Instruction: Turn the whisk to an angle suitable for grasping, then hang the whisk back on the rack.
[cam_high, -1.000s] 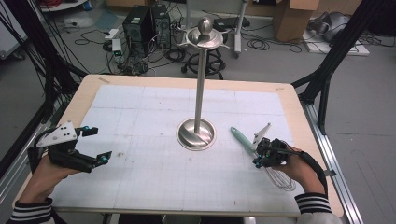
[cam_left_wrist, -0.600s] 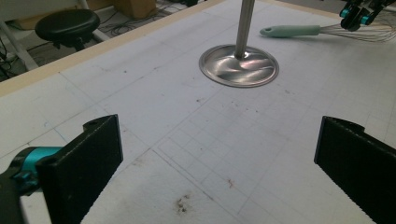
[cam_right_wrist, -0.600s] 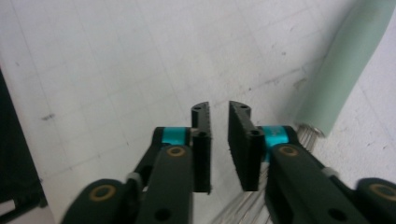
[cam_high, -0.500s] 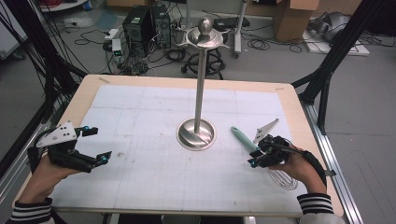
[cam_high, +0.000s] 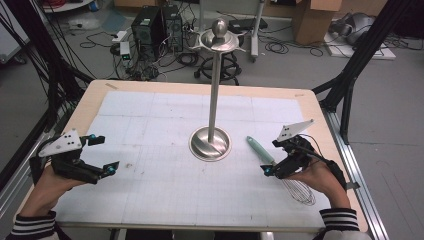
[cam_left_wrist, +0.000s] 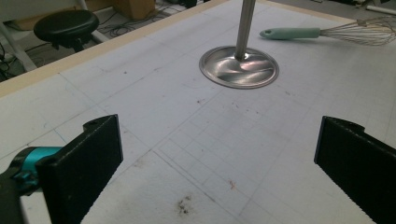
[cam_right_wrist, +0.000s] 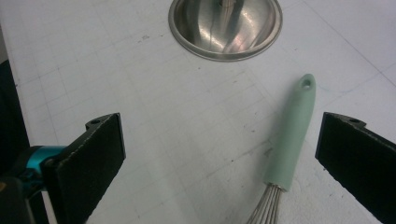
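Right gripper (cam_right_wrist: 219, 163): jaws have just been opening, now wide apart over the whisk (cam_right_wrist: 290, 135) and gripping nothing; it lies released flat on the desk (cam_high: 150, 115), toward the right edge. Long axis runs from the wire head near the front-right corner to the mint handle, which points at the stand's base (cam_right_wrist: 225, 25). Left gripper (cam_left_wrist: 219, 172): open, empty, idle near the left edge.

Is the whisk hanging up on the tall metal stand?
No, the whisk lies flat on the table beside the stand.
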